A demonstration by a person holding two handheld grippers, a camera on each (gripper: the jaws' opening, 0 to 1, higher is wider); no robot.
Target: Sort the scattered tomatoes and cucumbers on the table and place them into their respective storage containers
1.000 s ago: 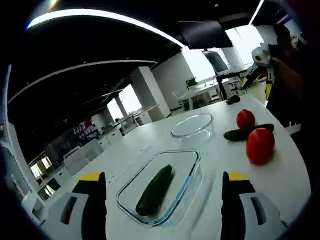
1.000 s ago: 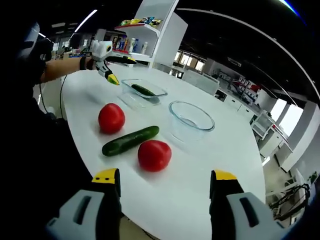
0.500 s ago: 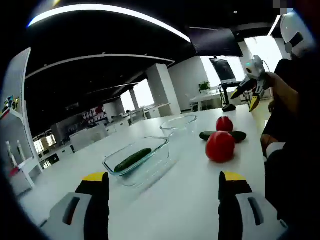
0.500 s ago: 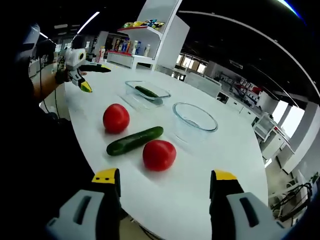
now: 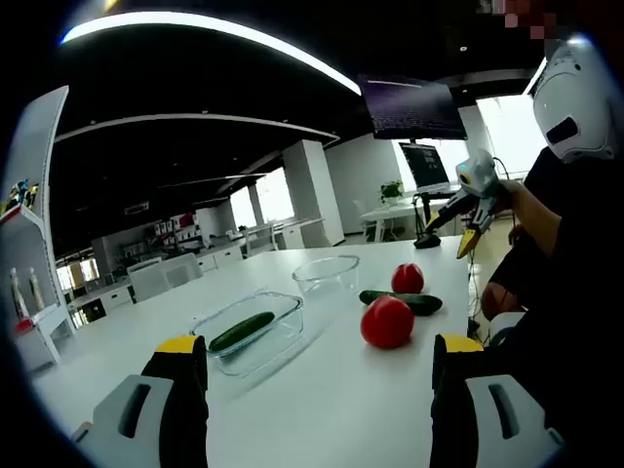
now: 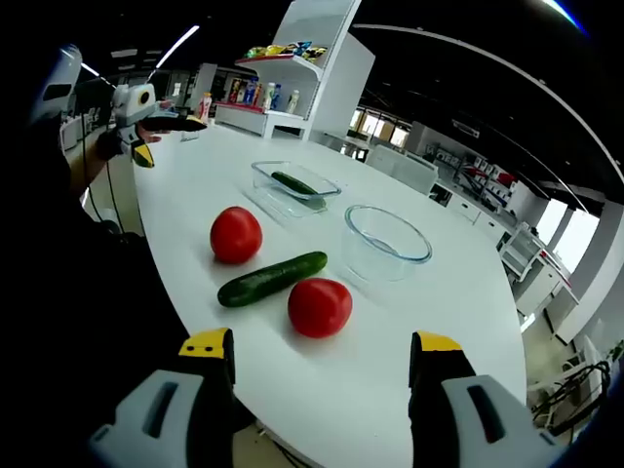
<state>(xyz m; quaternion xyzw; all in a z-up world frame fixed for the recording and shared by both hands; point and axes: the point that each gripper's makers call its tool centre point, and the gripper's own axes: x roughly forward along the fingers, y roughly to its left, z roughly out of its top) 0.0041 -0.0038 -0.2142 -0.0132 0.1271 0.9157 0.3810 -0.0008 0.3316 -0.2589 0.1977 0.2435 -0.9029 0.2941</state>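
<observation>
Cucumber (image 6: 272, 278) between two tomatoes (image 6: 237, 235), both tongs (image 5: 319, 363) (image 6: 320, 358) gaping, empty-handed.

Left gripper (image 5: 310, 405) and right gripper (image 6: 319, 400), fingers apart, seemingly empty.

This looks like a large open-plan office or showroom floor. A long curved white tabletop (image 6: 409, 322) stands in a wide hall with a dark ceiling crossed by sweeping light strips (image 5: 205, 24). Rows of white desks and chairs (image 5: 185, 268) run toward tall bright windows (image 5: 268, 200), with square white pillars (image 5: 317, 190) between them. A screen (image 5: 409, 105) hangs overhead, and a white display shelf (image 6: 292, 83) carries bottles and packaged goods.
</observation>
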